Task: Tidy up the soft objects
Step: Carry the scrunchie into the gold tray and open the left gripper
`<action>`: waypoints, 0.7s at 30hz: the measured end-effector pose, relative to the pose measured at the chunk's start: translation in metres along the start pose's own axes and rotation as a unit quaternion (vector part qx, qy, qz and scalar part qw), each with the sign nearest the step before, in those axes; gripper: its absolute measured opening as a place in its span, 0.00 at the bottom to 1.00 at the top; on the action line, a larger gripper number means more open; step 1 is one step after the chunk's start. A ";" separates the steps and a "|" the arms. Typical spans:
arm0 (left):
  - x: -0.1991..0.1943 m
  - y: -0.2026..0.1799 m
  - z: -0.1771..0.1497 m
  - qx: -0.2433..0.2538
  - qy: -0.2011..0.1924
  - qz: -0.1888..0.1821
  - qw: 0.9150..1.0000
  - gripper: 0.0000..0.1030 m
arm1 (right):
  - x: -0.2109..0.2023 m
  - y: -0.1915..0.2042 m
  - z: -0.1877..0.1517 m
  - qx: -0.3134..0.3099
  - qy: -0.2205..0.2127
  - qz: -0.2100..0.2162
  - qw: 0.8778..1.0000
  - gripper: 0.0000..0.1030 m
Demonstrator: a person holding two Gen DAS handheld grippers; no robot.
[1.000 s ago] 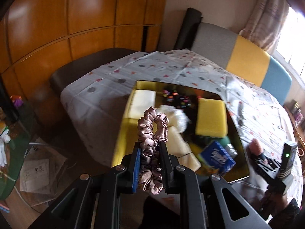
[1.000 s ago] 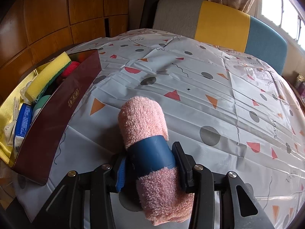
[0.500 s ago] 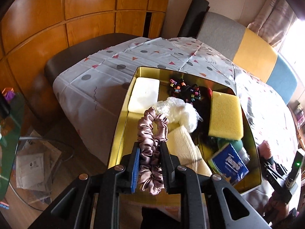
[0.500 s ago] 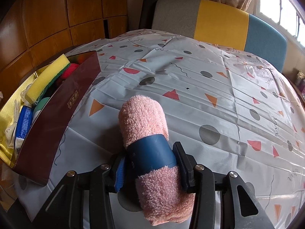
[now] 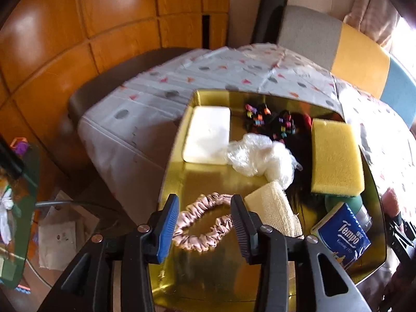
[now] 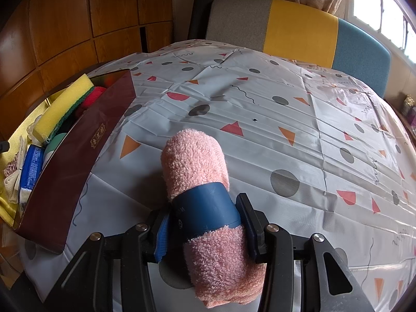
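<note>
My left gripper (image 5: 205, 223) is open above the gold-lined box (image 5: 202, 96). A pink satin scrunchie (image 5: 205, 223) lies flat on the box floor between the fingers, free of them. The box also holds a white foam block (image 5: 208, 136), a crumpled clear bag (image 5: 260, 156), a yellow sponge (image 5: 335, 156), a cream gauze roll (image 5: 273, 210), coloured hair ties (image 5: 270, 122) and a blue tissue pack (image 5: 343, 236). My right gripper (image 6: 205, 226) is shut on a rolled pink towel (image 6: 195, 156) with a blue band, just above the tablecloth, right of the box's maroon wall (image 6: 85, 150).
The patterned tablecloth (image 6: 286, 119) spreads right of the box. A grey, yellow and blue chair back (image 6: 299, 28) stands behind the table. Wooden wall panels (image 5: 78, 26) are at the left. Papers lie on the floor (image 5: 57, 236) beside the table.
My left gripper has opened and let go of the scrunchie, which now lies flat on the box floor. The right gripper holds the towel as before.
</note>
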State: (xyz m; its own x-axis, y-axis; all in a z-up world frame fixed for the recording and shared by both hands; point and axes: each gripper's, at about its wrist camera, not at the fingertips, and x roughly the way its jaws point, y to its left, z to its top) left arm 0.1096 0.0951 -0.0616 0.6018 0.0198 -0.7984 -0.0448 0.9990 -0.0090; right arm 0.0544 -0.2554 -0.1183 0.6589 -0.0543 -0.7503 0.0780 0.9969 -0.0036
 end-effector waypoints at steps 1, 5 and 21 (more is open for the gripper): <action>-0.005 0.001 0.000 -0.007 -0.005 0.001 1.000 0.41 | 0.000 0.000 0.000 0.001 0.000 0.000 1.000 0.45; -0.033 0.003 -0.002 -0.023 -0.038 0.009 0.999 0.41 | 0.000 -0.001 0.000 0.000 0.000 -0.001 1.000 0.45; -0.086 -0.007 -0.010 -0.018 -0.086 0.009 0.996 0.45 | -0.001 0.000 -0.001 -0.001 -0.001 -0.005 1.000 0.45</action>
State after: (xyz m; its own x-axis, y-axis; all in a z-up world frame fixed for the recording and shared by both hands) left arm 0.0503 0.0862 0.0010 0.7289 0.0471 -0.6830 -0.0827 0.9964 -0.0196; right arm 0.0536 -0.2553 -0.1182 0.6599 -0.0638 -0.7486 0.0820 0.9965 -0.0126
